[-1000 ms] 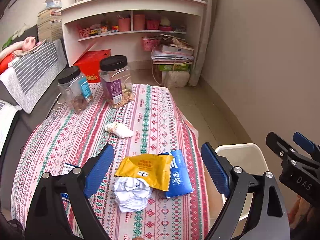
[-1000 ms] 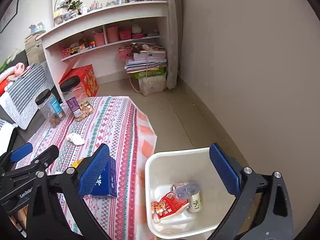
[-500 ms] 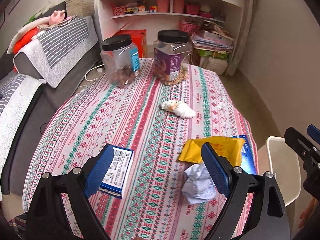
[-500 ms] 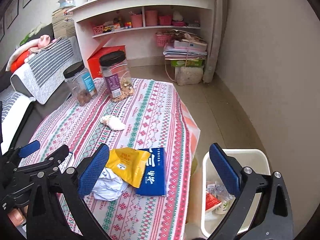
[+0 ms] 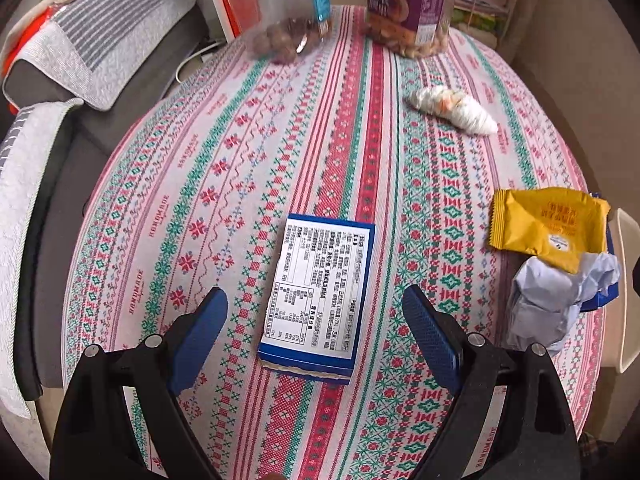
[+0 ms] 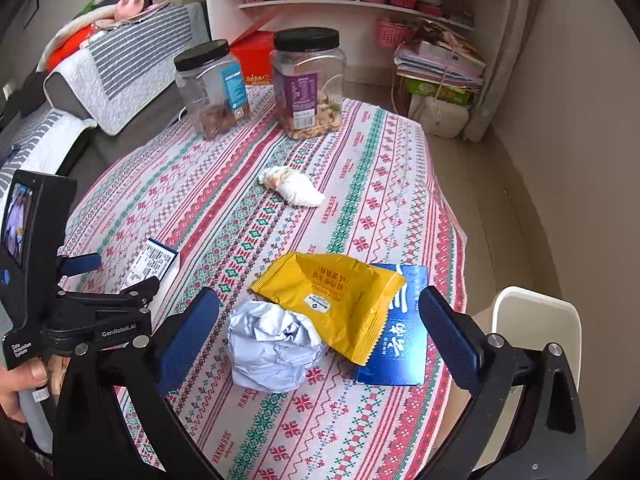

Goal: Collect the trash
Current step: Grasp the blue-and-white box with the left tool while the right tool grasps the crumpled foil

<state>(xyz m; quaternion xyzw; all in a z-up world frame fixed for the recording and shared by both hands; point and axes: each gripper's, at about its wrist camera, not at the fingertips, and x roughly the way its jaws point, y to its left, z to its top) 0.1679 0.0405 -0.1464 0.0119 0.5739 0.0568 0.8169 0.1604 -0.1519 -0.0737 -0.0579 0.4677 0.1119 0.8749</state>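
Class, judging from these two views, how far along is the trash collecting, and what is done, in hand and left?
Done: nothing shows as binned; the white bin hides its inside. In hand: nothing; the left tool hangs open over the blue-edged box, and the right tool is open by the crumpled paper. Left: those, the yellow wrapper, blue packet and tissue wad.

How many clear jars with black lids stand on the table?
2. The jar with the blue label stands at the far left of the tablecloth; the jar with the purple label stands just right of it. None seems hidden.
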